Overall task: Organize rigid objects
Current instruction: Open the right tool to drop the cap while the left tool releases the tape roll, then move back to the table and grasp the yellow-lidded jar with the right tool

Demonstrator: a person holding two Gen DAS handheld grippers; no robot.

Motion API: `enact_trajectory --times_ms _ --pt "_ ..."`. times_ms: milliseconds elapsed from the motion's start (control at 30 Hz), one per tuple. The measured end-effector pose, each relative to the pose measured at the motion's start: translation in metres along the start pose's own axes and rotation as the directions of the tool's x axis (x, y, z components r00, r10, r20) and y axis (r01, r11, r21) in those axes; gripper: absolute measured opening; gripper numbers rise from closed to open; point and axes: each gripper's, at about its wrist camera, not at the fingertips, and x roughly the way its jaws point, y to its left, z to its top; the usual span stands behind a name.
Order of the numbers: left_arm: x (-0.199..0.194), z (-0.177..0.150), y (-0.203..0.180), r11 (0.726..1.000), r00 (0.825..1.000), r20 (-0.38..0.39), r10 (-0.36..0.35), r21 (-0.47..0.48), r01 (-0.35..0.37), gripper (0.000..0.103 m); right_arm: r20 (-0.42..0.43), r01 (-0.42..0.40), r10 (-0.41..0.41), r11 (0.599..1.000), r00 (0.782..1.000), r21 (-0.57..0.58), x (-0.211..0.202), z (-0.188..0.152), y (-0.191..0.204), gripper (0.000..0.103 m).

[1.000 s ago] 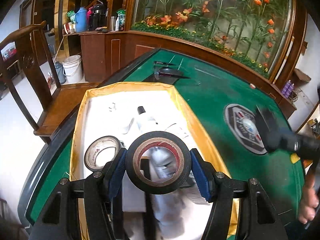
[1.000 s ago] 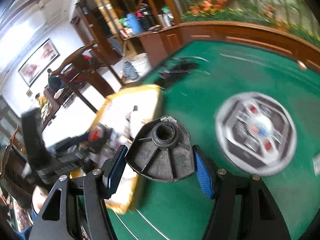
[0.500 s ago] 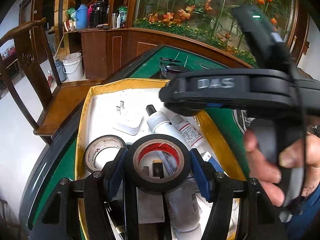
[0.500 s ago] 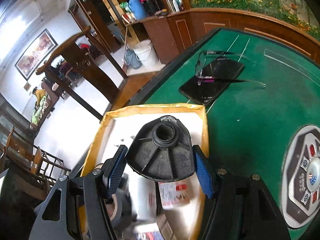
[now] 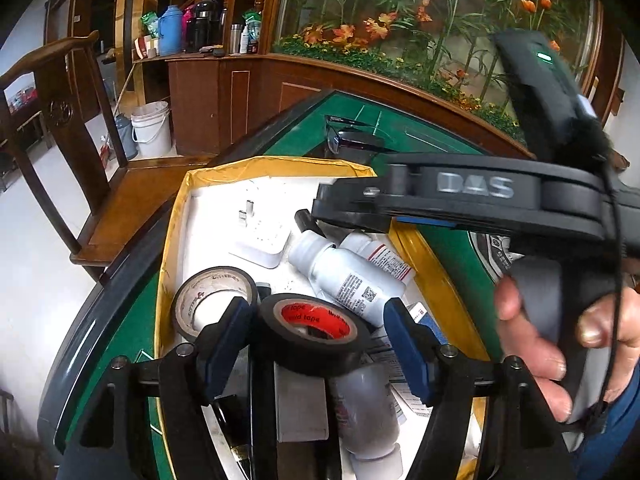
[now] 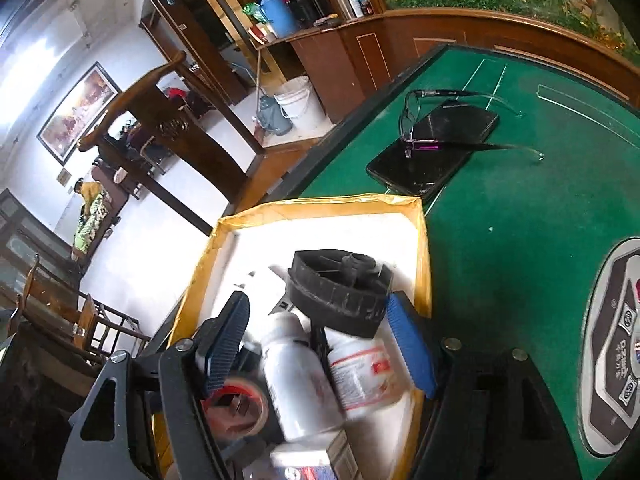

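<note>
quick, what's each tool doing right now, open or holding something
Left tool: opening, black tape roll between its pads, apparently released.
Right tool: opening, black plastic cap dropping free into the box.

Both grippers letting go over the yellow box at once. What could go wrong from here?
1. The black tape roll lands tilted on a grey tube; as the left gripper opens, it may slide.
2. The black ribbed cap sits atop the white bottles near the box's yellow rim; released by the opening right gripper, it could tumble out.
3. Both grippers crowd one box; they may collide withdrawing.
</note>
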Motion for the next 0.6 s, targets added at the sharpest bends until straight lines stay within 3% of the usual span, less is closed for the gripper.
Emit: enact_trajectory --times_ms 233,367,467,533,600 --pt "-0.029 -0.008 -0.023 0.998 0.997 0.056 -0.06 0.038 0.058 0.075 0.118 -0.024 0.022 1.0 0.993 0.013 -0.065 -0.03 -0.028 0.071" --pt "-0.043 -0.029 -0.06 0.978 0.984 0.04 -0.172 0.129 0.165 0.075 0.2 0.093 -0.108 0.992 0.974 0.085 -0.118 -0.052 -0.089 0.071" --pt "-0.049 -0.054 -0.1 0.939 0.963 -0.002 -0.271 0.221 0.264 0.078 0.222 0.243 -0.287 0.948 0.932 0.204 -0.159 -0.067 -0.151 0.071" --pt "-0.048 -0.071 -0.126 0.904 0.943 -0.054 -0.328 0.273 0.33 0.079 0.223 0.33 -0.396 0.9 0.89 0.283 -0.185 -0.077 -0.193 0.071" --pt "-0.039 -0.09 -0.151 0.865 0.922 -0.116 -0.368 0.322 0.386 0.079 0.22 0.413 -0.507 0.836 0.834 0.362 -0.211 -0.088 -0.231 0.071"
